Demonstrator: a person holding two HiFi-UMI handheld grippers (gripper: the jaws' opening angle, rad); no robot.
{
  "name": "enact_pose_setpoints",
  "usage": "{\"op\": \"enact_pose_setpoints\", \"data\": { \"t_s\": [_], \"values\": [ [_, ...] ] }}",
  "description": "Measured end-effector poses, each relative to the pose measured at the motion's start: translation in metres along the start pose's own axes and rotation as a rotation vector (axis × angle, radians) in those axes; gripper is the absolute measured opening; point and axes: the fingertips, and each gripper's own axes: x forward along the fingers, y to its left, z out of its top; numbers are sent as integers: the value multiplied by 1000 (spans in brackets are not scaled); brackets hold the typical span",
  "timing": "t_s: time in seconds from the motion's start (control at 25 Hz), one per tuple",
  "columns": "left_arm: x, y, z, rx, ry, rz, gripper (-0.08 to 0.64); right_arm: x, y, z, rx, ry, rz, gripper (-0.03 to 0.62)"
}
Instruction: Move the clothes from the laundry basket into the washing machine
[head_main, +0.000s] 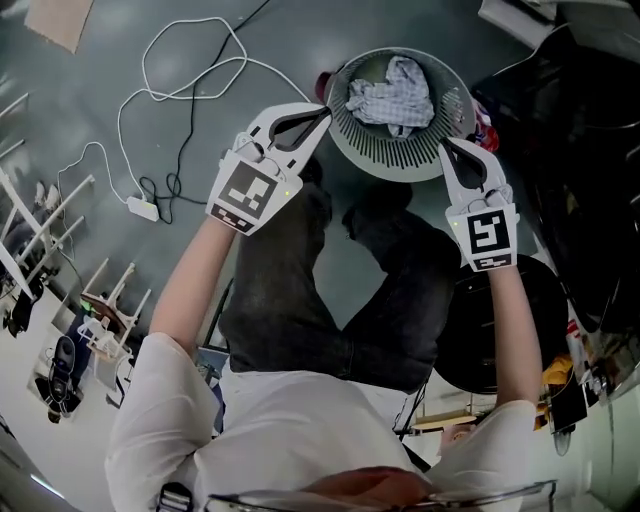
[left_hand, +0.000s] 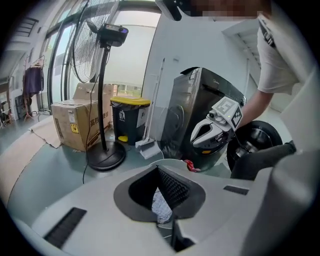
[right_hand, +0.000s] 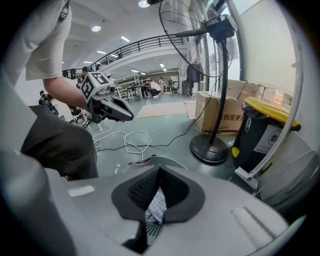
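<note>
Blue-and-white checked cloth (head_main: 392, 92) lies crumpled inside the round grey laundry basket (head_main: 385, 165), toward the rim farthest from the person. The basket stands on the grey-green floor (head_main: 90, 110), just beyond the person's bent knees in dark trousers (head_main: 300, 290).

The left gripper (head_main: 322, 110) hangs at the basket's left rim. Its jaws are clenched tip to tip and nothing is caught between them. The cloth lies apart from it and shows in the left gripper view only through the hollow behind the pads. The right gripper (head_main: 446, 146) sits at the basket's right rim, its jaws likewise pressed together and empty. Both point down toward the basket.

The dark washing machine (left_hand: 192, 112) stands just beside the basket on the person's right, with its round door (head_main: 500, 320) swung open. A small red thing (left_hand: 192, 166) lies by the basket's rim at the foot of the machine.

Past the machine, along the floor's edge by the windows, stand a dark bin with a yellow lid (left_hand: 129, 120), a cardboard box (left_hand: 75, 125) and a pedestal fan (left_hand: 102, 37). To the basket's left, a white cable (head_main: 190, 60) loops over the floor to a power strip (head_main: 143, 208).
</note>
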Motion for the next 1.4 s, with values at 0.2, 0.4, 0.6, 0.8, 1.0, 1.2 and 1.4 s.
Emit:
{"op": "enact_pose_setpoints", "data": {
  "t_s": [0.2, 0.4, 0.6, 0.8, 1.0, 1.2, 1.4],
  "values": [
    [38, 23, -19, 80, 8, -62, 6, 45, -21, -22, -54, 3, 44, 12],
    [63, 42, -28, 165, -1, -126, 6, 79, -34, -41, -99, 30, 79, 14],
    [93, 60, -58, 192, -7, -173, 6, 123, -39, -77, -165, 88, 109, 30],
    [112, 75, -88, 191, -24, -173, 6, 162, -30, -114, -185, 147, 159, 53],
    [122, 79, -100, 206, -47, -169, 6, 191, -24, -143, -211, 204, 191, 81],
    [128, 77, -112, 206, -54, -164, 6, 215, -22, -165, -174, 245, 211, 138],
    [127, 76, -116, 197, -77, -156, 6, 242, -19, -190, -147, 293, 216, 236]
  ]
}}
